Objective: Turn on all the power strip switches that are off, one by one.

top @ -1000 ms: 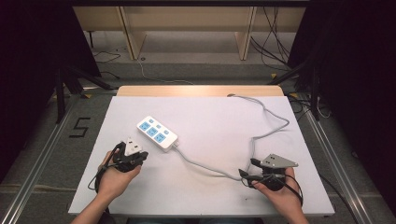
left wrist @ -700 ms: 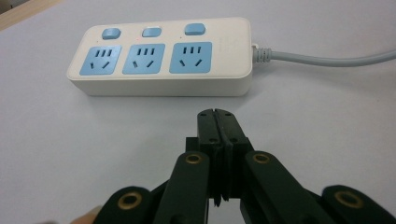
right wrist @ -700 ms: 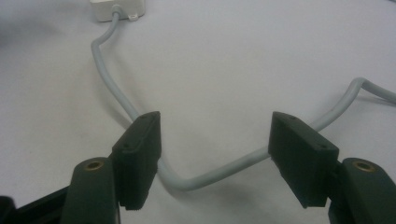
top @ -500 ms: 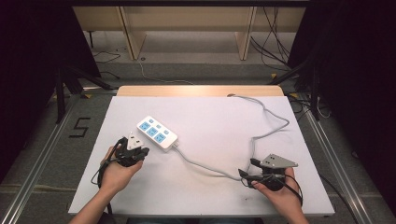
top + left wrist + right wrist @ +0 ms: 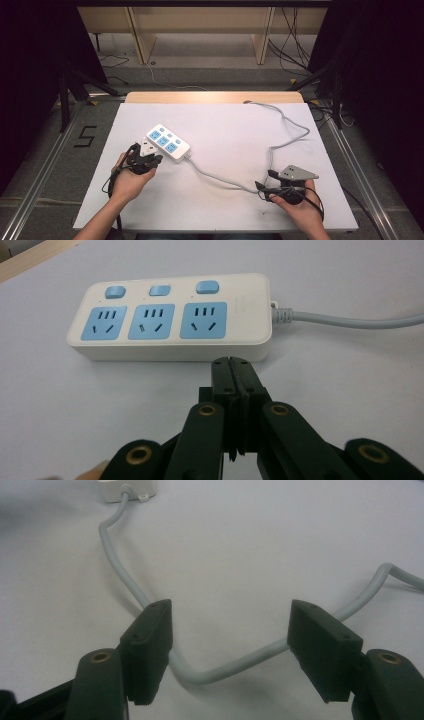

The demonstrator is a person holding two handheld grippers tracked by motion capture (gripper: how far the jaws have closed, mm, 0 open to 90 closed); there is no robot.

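1. Centrally, a white power strip with three blue sockets and three blue switches lies flat on the left half of the white bench.
2. Its grey cord snakes rightward across the bench and off the far edge.
3. The left gripper sits just beside the strip's near side, fingers clenched together on nothing.
4. The right gripper straddles the cord's bend, fingers released wide.

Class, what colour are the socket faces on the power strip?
Light blue, on the white power strip; clearest in the left gripper view.
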